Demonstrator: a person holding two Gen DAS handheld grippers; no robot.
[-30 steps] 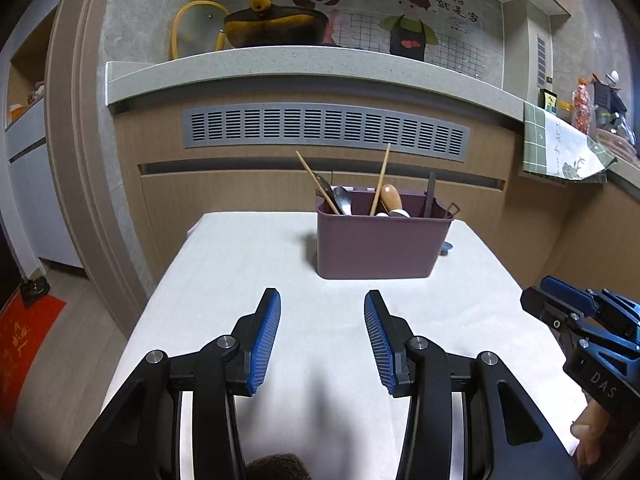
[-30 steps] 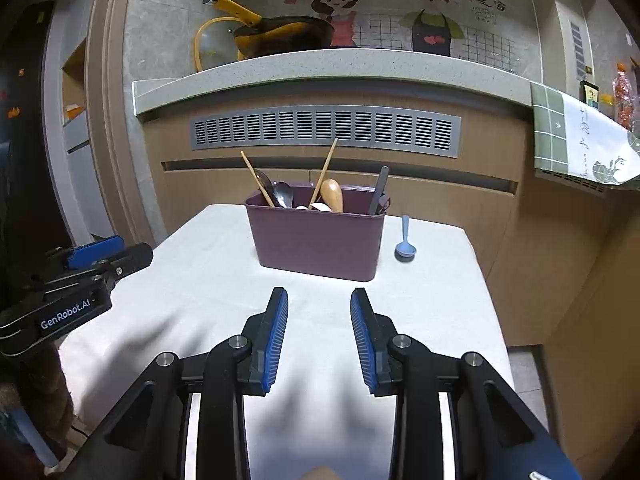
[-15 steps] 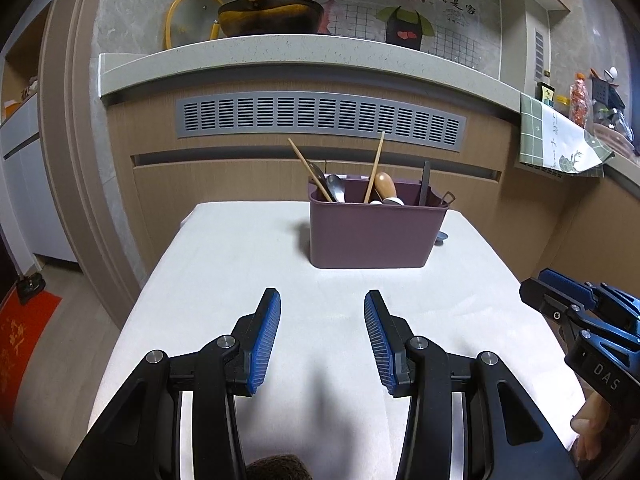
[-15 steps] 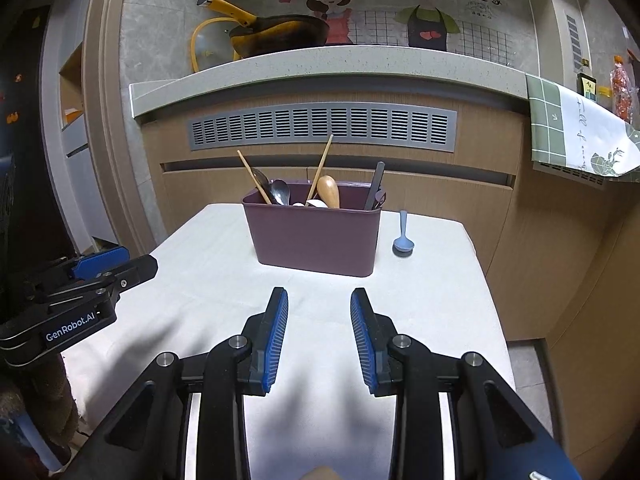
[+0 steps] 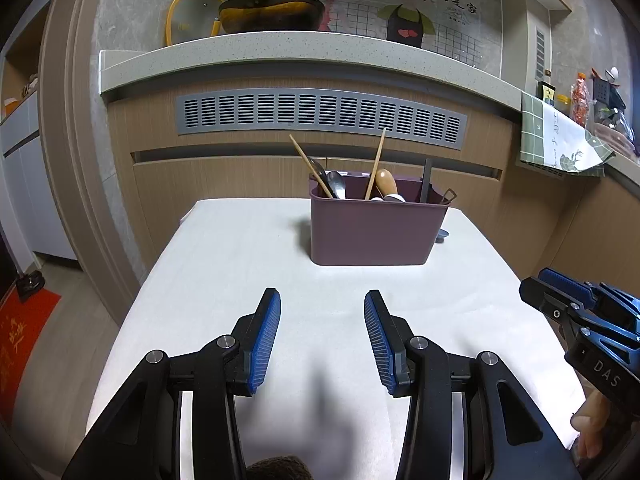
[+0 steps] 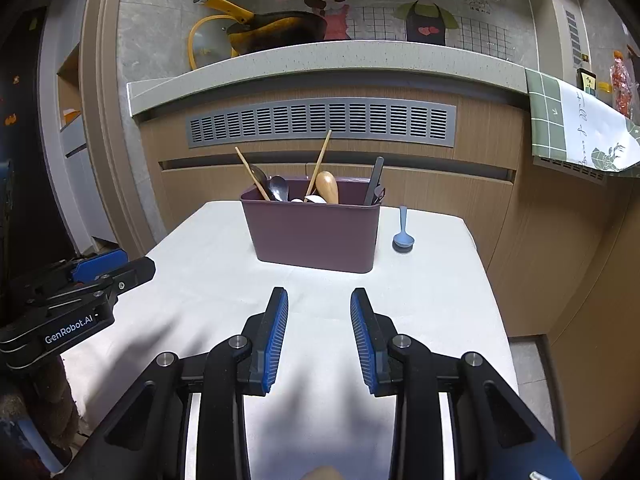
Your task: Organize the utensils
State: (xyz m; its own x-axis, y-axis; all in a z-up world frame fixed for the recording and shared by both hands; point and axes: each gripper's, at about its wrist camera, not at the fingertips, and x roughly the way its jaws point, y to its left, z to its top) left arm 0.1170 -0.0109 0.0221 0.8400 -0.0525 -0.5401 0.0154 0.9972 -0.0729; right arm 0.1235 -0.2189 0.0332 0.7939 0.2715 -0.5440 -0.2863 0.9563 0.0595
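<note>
A purple utensil bin point(image 5: 376, 236) point(image 6: 316, 236) stands at the far side of the white table point(image 5: 240, 264). It holds wooden chopsticks point(image 6: 320, 160), metal spoons point(image 6: 279, 188), a wooden spoon point(image 6: 327, 187) and a dark utensil point(image 6: 374, 180). A small blue spoon point(image 6: 403, 232) lies on the table to the right of the bin; only its edge point(image 5: 442, 235) shows in the left wrist view. My left gripper point(image 5: 322, 300) is open and empty over the near table. My right gripper point(image 6: 319, 300) is open and empty to its right.
A wooden counter front with a grey vent point(image 5: 320, 114) rises behind the table. A yellow pan point(image 6: 272, 30) sits on the ledge. A green checked cloth point(image 6: 576, 128) hangs at the right. The floor drops off on both sides of the table.
Both grippers have pulled back and risen a little, so the bin appears slightly farther. Both stay open and empty.
</note>
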